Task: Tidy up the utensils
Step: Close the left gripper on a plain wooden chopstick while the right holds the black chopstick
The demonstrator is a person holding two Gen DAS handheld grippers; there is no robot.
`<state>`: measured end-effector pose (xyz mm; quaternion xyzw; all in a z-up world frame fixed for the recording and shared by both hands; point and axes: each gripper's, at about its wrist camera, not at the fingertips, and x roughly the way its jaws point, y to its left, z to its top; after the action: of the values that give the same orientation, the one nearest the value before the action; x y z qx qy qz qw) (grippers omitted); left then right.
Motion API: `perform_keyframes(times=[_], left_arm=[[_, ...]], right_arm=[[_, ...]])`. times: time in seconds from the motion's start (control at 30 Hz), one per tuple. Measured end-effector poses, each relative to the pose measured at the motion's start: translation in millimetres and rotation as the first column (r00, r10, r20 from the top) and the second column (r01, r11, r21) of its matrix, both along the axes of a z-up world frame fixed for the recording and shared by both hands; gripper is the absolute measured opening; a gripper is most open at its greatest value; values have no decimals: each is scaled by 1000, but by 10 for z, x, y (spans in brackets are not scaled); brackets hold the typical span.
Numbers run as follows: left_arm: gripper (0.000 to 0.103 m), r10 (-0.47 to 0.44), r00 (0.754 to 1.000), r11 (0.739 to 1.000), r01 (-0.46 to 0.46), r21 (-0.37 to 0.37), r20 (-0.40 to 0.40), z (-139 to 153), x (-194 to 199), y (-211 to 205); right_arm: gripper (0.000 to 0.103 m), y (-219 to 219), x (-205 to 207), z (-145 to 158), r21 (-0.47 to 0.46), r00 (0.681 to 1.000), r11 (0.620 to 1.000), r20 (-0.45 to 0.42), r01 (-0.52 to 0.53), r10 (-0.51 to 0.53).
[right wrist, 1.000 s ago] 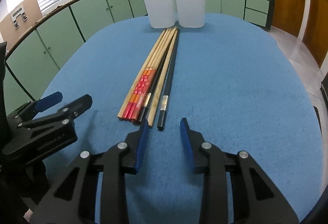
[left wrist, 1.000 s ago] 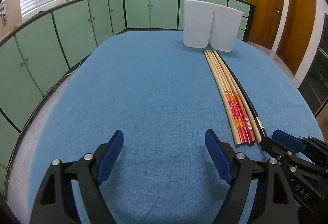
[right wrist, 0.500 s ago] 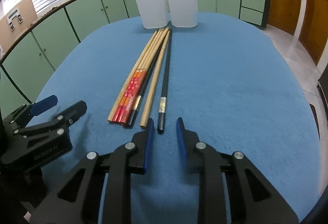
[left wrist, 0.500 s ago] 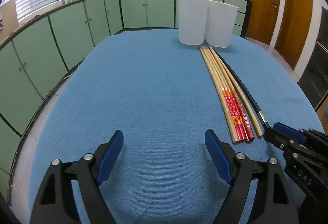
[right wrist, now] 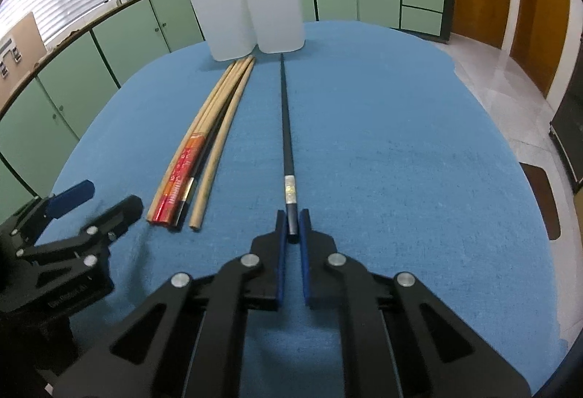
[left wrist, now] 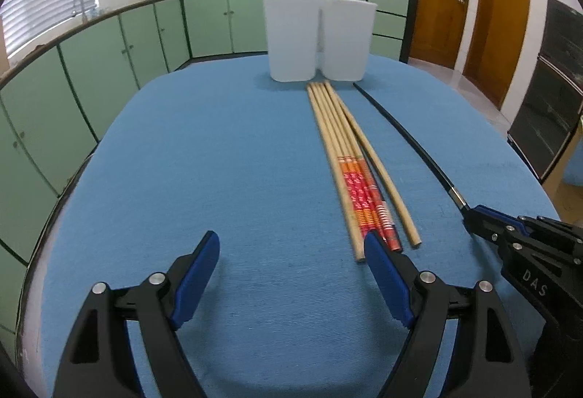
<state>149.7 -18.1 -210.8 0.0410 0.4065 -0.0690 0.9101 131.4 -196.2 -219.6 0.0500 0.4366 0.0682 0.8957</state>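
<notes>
The right gripper is clamped on the near end of the black chopstick, whose long axis runs straight ahead toward the white holders, while the left gripper hangs spread wide, empty.

Left gripper jaws wide apart; right gripper jaws nearly closed.

Tablecloth blue; two containers white; one chopstick black with a silver band; bundled chopsticks tan wood, red-orange patterned ends; gripper pads blue.
</notes>
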Motion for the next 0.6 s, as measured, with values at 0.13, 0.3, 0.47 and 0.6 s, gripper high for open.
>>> perform_keyframes(times=[0.13,0.3,0.47,0.6], left_arm=[[81,-3,999,1000,4,17,-41,-70,56,-44],[83,22,998,1000,-22,-4,-56,-75,78,19],[83,85,995,996,-84,26,-49,-74,62,79],[82,61,996,997,-58,46,-58,-94,72,21]], right_arm=[[6,-6,-4,-12,4,1000,1000,1,-3,3],[6,-22,-25,-13,18,1000,1000,0,-2,2],[7,-39,-32,-10,26,1000,1000,-1,-3,3],[10,-38,-31,-7,21,1000,1000,-1,-9,9]])
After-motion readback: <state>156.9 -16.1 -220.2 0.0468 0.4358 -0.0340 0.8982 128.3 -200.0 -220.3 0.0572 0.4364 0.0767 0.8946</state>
